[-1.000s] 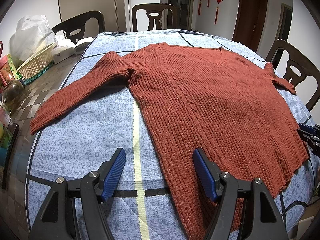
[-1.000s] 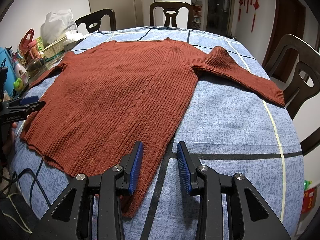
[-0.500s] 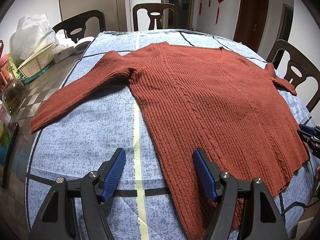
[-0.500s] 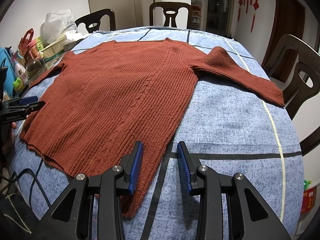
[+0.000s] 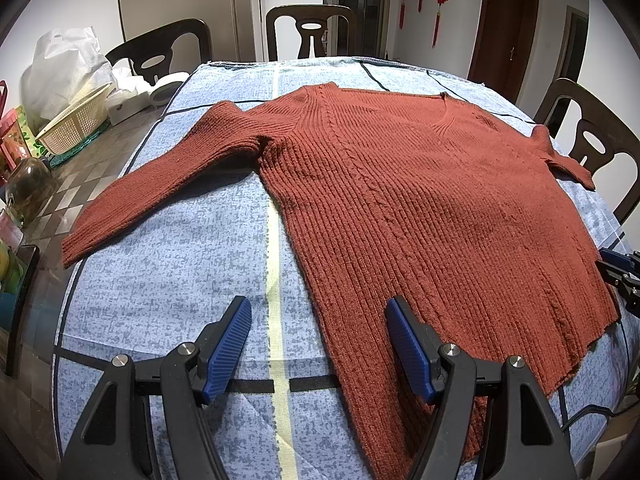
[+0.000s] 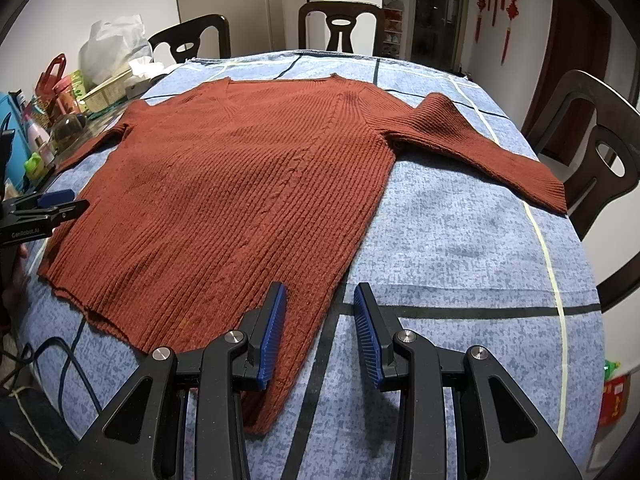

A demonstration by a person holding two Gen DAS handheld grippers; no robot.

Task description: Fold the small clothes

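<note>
nothing has moved since the earlier frames: both grippers hang where they were and the sweater [image 5: 420, 200] lies as it lay. the sweater's near hem corner is partly hidden behind the left gripper [image 5: 318, 344] in the left wrist view and behind the right gripper [image 6: 318, 334] in the right wrist view, and its far sleeve [image 5: 568, 160] is foreshortened, so the cuff there is hard to read. the items crowded at the table's left side are small and warped by the lens; the contents of the pale basket [image 5: 76, 128] cannot be made out, a white bag [image 5: 64, 68] stands behind it, and a glass jar [image 5: 30, 190] sits nearer, contents unclear. the rust-red ribbed sweater lies flat, front up, spread on the blue cloth [image 5: 168, 280] that covers the table, neckline toward the far chairs, one sleeve [image 5: 160, 184] angled out to the left with its cuff close to the cloth's edge, the other sleeve [image 6: 492, 152] reaching toward the right edge. bare cloth lies open on either side of the body, beside each sleeve, and along the far end. the left gripper's jaws stand wide apart over the hem's edge, holding nothing; the right gripper's jaws are also apart, narrower, straddling the hem's other corner without pressing on it. dark chairs [image 6: 340, 26] ring the table.
</note>
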